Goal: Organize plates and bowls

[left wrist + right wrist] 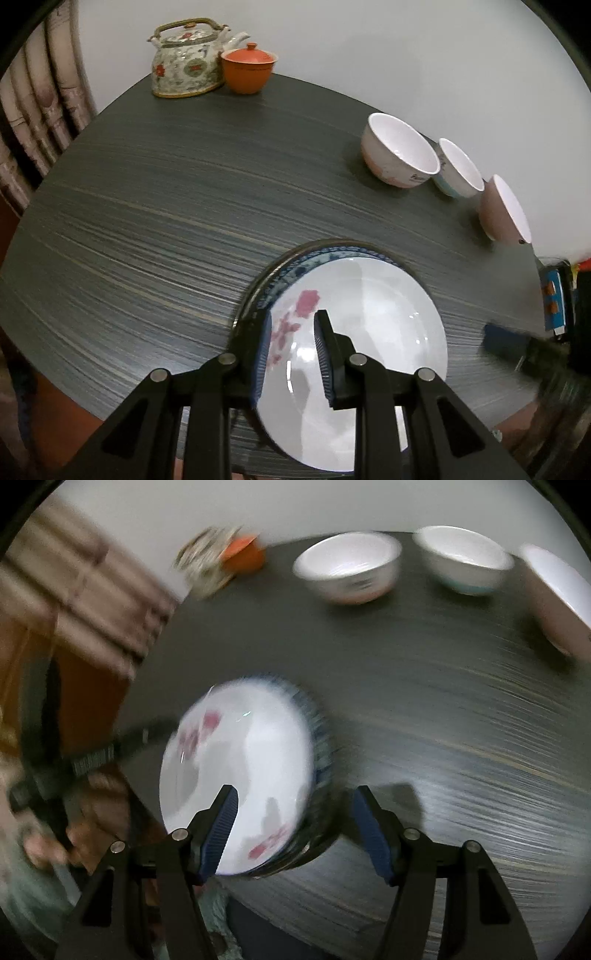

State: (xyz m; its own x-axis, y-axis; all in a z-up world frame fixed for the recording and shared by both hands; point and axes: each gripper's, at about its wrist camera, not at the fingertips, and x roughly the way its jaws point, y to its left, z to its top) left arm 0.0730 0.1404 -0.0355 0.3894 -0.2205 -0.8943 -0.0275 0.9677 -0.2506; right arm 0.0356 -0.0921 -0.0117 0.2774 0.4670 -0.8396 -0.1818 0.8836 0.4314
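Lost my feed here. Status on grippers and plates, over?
Left gripper shut on white plate rim, atop blue-rimmed plate. Right gripper open, holding nothing. Three bowls off to the side, nothing blocking.

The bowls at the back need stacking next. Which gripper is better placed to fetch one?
Probably the right gripper. Its jaws stand open with nothing pressed between them, and the three bowls lie ahead of it. The left gripper is busy: it is closed on the rim of the flowered plate.

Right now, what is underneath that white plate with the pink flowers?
A blue-patterned plate lies under the white flowered plate; only its rim shows. Whether more plates are stacked below is hidden.
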